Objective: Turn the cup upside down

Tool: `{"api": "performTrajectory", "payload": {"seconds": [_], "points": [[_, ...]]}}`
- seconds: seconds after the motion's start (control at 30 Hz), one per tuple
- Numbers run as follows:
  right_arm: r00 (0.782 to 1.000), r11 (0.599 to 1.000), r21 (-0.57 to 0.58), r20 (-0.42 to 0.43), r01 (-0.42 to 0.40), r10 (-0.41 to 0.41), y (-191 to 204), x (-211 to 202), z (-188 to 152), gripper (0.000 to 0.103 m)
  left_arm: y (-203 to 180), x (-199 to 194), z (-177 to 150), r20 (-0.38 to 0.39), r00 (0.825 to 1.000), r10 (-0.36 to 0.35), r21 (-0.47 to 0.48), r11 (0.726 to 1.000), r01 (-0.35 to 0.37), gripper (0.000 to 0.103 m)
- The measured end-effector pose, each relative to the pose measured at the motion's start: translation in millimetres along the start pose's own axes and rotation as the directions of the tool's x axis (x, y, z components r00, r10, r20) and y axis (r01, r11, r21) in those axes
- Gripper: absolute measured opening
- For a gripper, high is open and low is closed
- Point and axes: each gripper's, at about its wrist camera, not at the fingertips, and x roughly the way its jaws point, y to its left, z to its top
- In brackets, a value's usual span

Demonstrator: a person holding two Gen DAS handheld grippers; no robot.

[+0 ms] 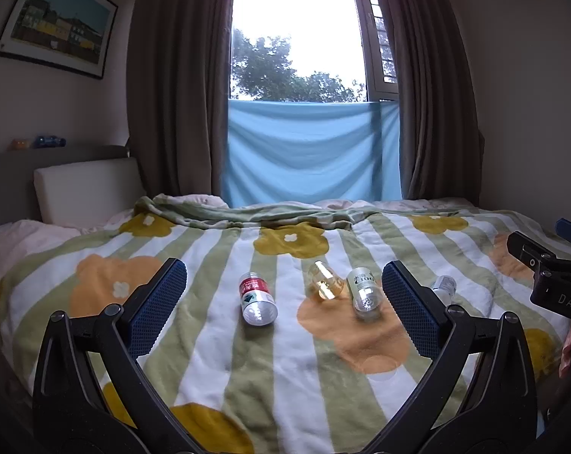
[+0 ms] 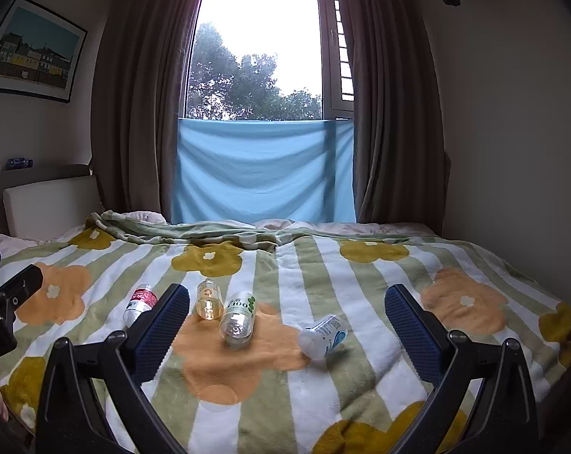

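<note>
A clear amber cup (image 1: 325,284) lies on its side on the flowered blanket (image 1: 217,359), between two bottles; it also shows in the right wrist view (image 2: 209,299). My left gripper (image 1: 283,302) is open and empty, held above the blanket short of the cup. My right gripper (image 2: 285,325) is open and empty, with the cup just right of its left finger (image 2: 160,325). The right gripper's body shows at the right edge of the left wrist view (image 1: 550,276).
A red-label bottle (image 1: 257,299), a green-label bottle (image 1: 364,293) and a white blue-print bottle (image 2: 325,335) lie on the blanket near the cup. A white headboard cushion (image 1: 88,189) is at the back left. Curtains and a blue cloth (image 1: 311,151) cover the window wall.
</note>
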Motion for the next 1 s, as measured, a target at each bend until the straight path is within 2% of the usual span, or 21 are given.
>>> {"api": "performTrajectory", "payload": {"seconds": [0.33, 1.0], "points": [[1.000, 1.000, 0.000, 0.000, -0.001, 0.001, -1.6, 0.9, -0.9, 0.103, 4.0, -2.7, -2.2, 0.000, 1.000, -0.019, -0.021, 1.000, 0.019, 0.103], [1.000, 1.000, -0.001, -0.004, 0.000, 0.000, -0.6, 1.3, -1.8, 0.103, 6.0, -4.6, -3.0, 0.000, 1.000, -0.012, -0.018, 1.000, 0.012, 0.103]]}}
